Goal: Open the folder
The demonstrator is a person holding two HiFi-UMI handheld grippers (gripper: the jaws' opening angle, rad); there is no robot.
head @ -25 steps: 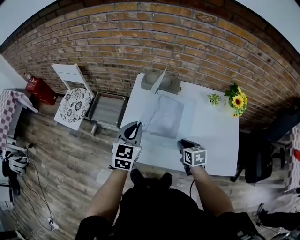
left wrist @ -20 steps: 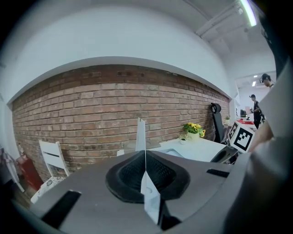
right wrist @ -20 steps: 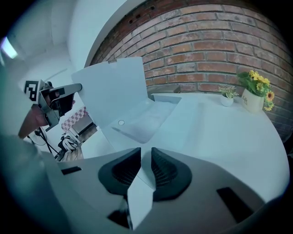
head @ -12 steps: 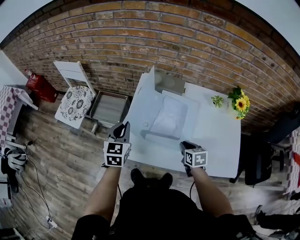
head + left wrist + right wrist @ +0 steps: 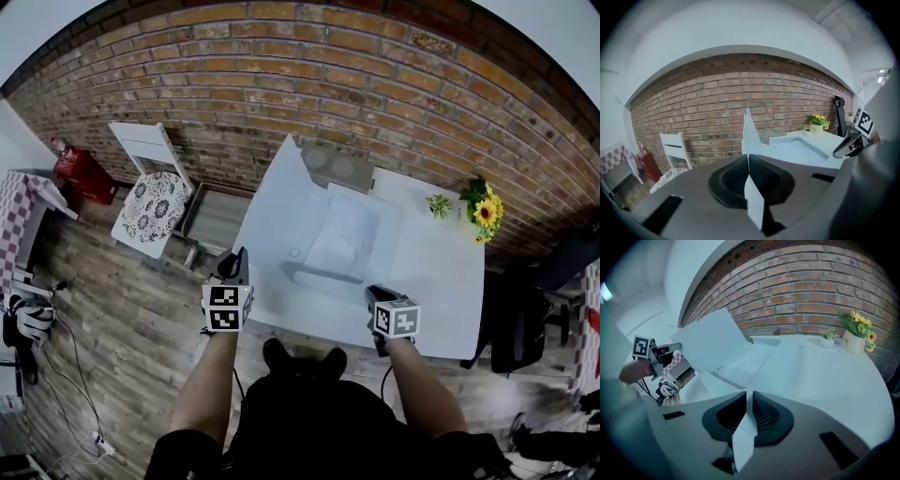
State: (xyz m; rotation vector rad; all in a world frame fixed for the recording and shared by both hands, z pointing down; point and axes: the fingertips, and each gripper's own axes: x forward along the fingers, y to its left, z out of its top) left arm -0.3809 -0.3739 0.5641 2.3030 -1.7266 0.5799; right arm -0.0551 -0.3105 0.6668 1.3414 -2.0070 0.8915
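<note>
A white folder point(image 5: 342, 234) lies on the white table point(image 5: 431, 272). Its front cover point(image 5: 281, 216) is swung open to the left and hangs out past the table's left edge. My left gripper point(image 5: 234, 258) is shut on the cover's outer edge, which shows edge-on between the pads point(image 5: 748, 157). In the right gripper view the cover point(image 5: 712, 345) rises at the left. My right gripper point(image 5: 372, 292) stays at the table's near edge. Its jaws have just been closing, and they point(image 5: 749, 397) pinch a thin white sheet of the folder.
A grey box point(image 5: 336, 166) stands at the table's back edge. A pot of sunflowers point(image 5: 483, 208) and a small plant point(image 5: 436, 202) are at the back right. A white chair point(image 5: 150, 202) and a grey tray point(image 5: 211, 220) stand left of the table. A black chair point(image 5: 525, 319) is at the right.
My left gripper has moved left and lower, drawing the cover from nearly upright to wide open over the table's left edge. The right gripper has stayed in place.
</note>
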